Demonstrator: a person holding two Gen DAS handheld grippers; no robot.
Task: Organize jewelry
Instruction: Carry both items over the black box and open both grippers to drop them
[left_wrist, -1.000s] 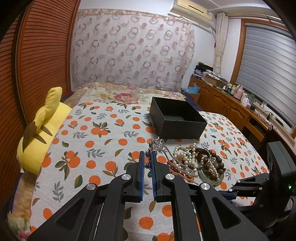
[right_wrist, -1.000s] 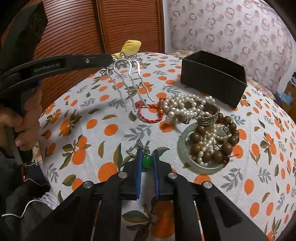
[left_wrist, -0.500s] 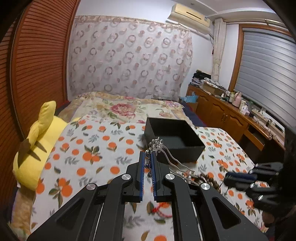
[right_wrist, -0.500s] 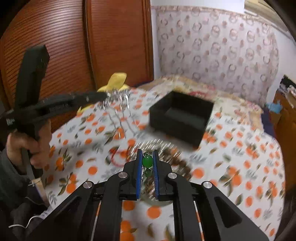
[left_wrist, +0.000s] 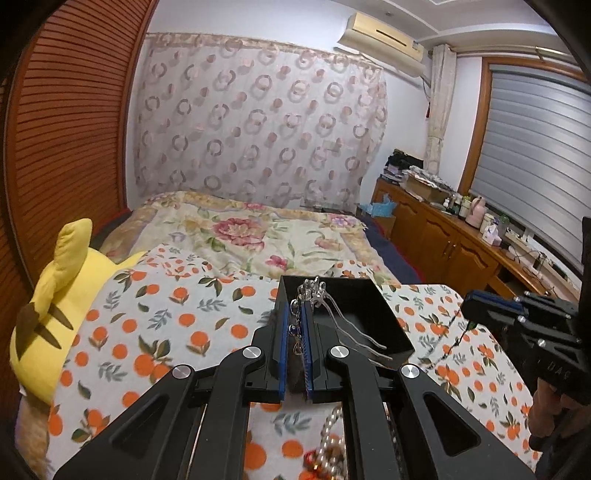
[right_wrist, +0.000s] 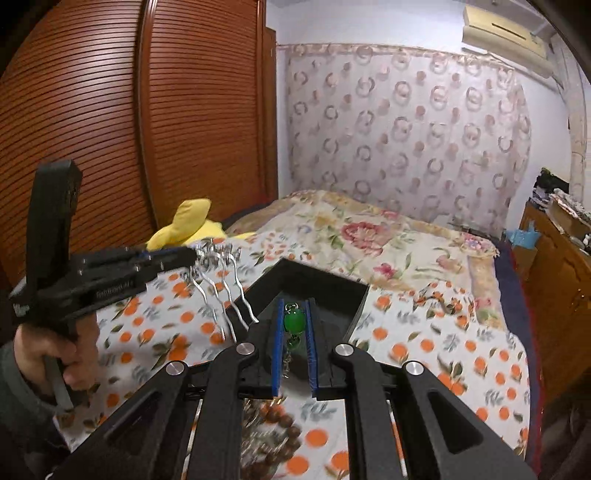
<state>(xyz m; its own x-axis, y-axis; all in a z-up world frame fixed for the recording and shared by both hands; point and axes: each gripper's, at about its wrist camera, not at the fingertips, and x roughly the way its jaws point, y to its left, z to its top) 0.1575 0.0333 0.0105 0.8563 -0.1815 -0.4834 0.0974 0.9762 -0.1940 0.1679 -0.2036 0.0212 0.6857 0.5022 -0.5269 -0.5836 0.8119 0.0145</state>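
Note:
My left gripper (left_wrist: 295, 308) is shut on a silver hair comb (left_wrist: 334, 312), whose wavy tines hang over the open black box (left_wrist: 373, 319) on the orange-print cloth. My right gripper (right_wrist: 294, 308) is shut on a green bead pendant (right_wrist: 294, 321) with a thin chain dangling below it, over the near part of the black box (right_wrist: 325, 284). In the right wrist view the left gripper (right_wrist: 184, 254) holds the hair comb (right_wrist: 221, 284) just left of the box. The right gripper (left_wrist: 480, 301) shows at the right edge of the left wrist view.
The jewelry pile lies low in both views: pearls and a red cord (left_wrist: 327, 450), brown wooden beads (right_wrist: 275, 415). A yellow plush toy (left_wrist: 62, 291) lies at the left by the wooden wardrobe (right_wrist: 110, 110). Cabinets (left_wrist: 443, 240) line the right wall. A person's hand (right_wrist: 74, 354) grips the left handle.
Both grippers have risen from the jewelry pile and moved forward over the black box, one carrying the comb, the other the green pendant. The pile has slid to the bottom of both views.

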